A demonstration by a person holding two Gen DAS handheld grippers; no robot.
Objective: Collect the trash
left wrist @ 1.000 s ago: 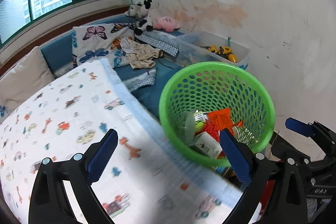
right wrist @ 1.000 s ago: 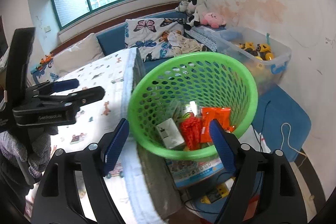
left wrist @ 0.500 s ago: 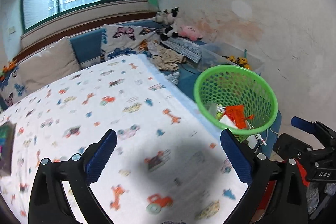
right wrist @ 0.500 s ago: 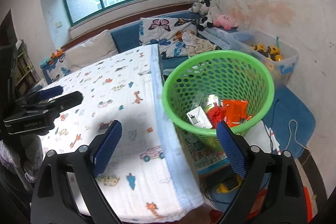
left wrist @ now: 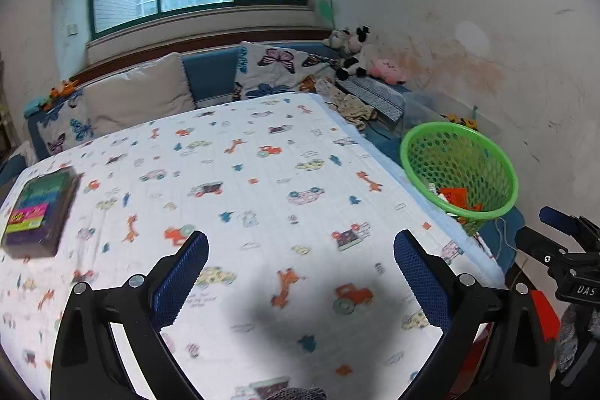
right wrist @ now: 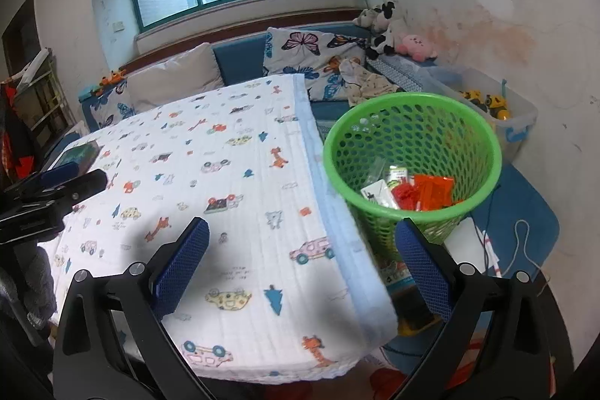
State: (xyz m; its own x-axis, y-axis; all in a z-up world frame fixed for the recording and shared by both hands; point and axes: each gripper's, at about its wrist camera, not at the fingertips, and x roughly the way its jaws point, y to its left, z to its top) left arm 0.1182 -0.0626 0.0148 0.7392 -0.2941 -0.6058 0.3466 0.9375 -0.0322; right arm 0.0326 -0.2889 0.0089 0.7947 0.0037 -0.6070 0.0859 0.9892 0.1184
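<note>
Left gripper (left wrist: 300, 272) and right gripper (right wrist: 302, 259), jaws spread and empty, the right's having just been opening; green mesh basket (right wrist: 412, 152) of wrappers at 2 o'clock

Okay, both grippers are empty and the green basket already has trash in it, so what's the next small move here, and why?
Probably swing the left gripper toward the colourful packet at the table's far left corner. It is the only loose thing on the patterned cloth, the left gripper is nearer to it than the right gripper, and both pairs of jaws stand open with nothing between them. The green basket already holds wrappers.
</note>
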